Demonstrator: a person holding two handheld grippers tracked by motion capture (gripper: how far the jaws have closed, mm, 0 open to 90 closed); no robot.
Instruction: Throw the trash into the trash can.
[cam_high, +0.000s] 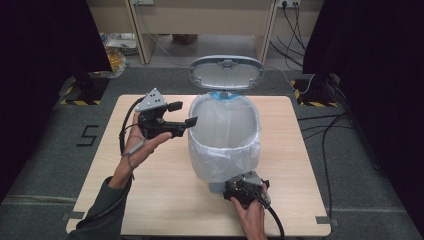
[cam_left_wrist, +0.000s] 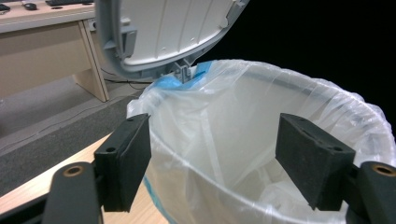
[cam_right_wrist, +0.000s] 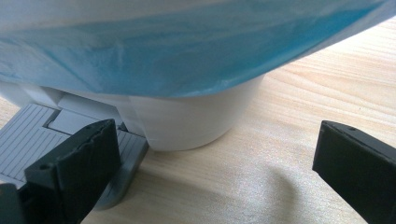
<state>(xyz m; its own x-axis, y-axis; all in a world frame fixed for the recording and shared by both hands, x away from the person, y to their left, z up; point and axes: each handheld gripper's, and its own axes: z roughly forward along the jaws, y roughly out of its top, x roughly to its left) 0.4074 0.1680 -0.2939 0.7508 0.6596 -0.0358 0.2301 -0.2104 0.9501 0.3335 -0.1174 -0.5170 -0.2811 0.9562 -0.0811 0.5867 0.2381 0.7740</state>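
Standing at table (cam_high: 150, 200) centre, the pedal bin (cam_high: 224, 135) has its lid (cam_high: 226, 72) raised and a bag (cam_left_wrist: 243, 121) lining it. Left gripper (cam_high: 182, 114), at its 9 o'clock, gapes empty. Right gripper (cam_right_wrist: 210, 168), at 6 o'clock, is spread wide, apparently pressing the pedal (cam_right_wrist: 28, 135).

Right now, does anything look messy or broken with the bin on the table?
Nothing looks broken or spilled. The pedal bin stands upright on the table with its lid tipped open. The only untidy bit is the clear bag: it lies crumpled and bunched over the rim instead of smooth.
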